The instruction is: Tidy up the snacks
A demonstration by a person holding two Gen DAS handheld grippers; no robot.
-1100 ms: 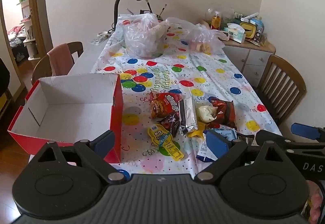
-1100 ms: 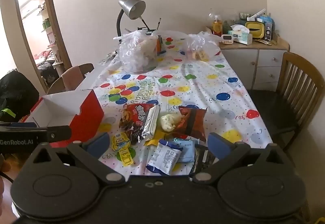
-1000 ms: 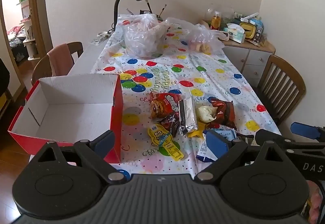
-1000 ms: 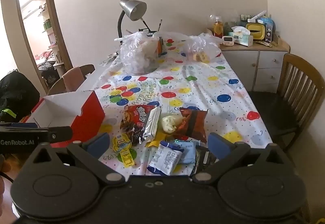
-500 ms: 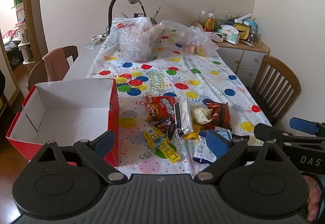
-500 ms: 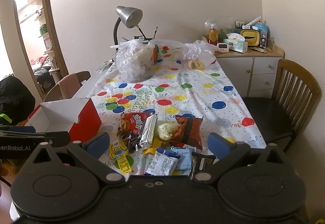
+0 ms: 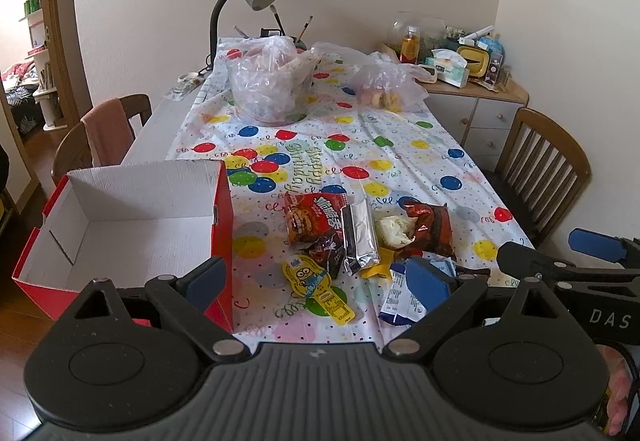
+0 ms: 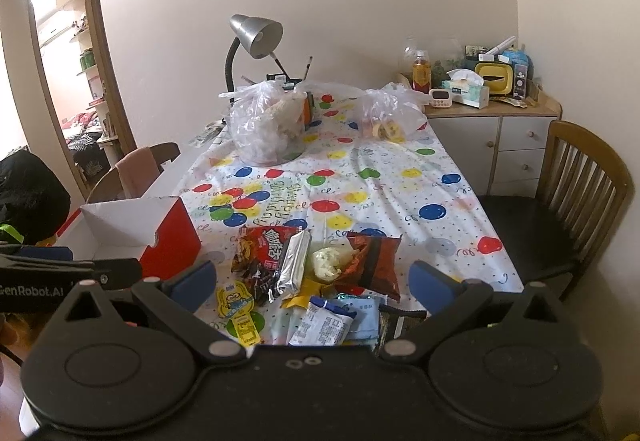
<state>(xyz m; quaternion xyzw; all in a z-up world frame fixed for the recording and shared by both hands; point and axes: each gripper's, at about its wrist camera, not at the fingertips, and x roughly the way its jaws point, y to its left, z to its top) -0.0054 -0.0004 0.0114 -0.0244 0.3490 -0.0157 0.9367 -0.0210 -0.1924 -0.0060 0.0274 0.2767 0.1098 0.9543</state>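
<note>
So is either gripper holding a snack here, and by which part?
Nothing is held. The left gripper and right gripper are both open, above the snack pile.

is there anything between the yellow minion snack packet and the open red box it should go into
Nothing visible. The yellow minion snack packet lies on the balloon-print tablecloth just right of the open red cardboard box, with only bare cloth between them. The box's side wall is the only thing to lift over.
</note>
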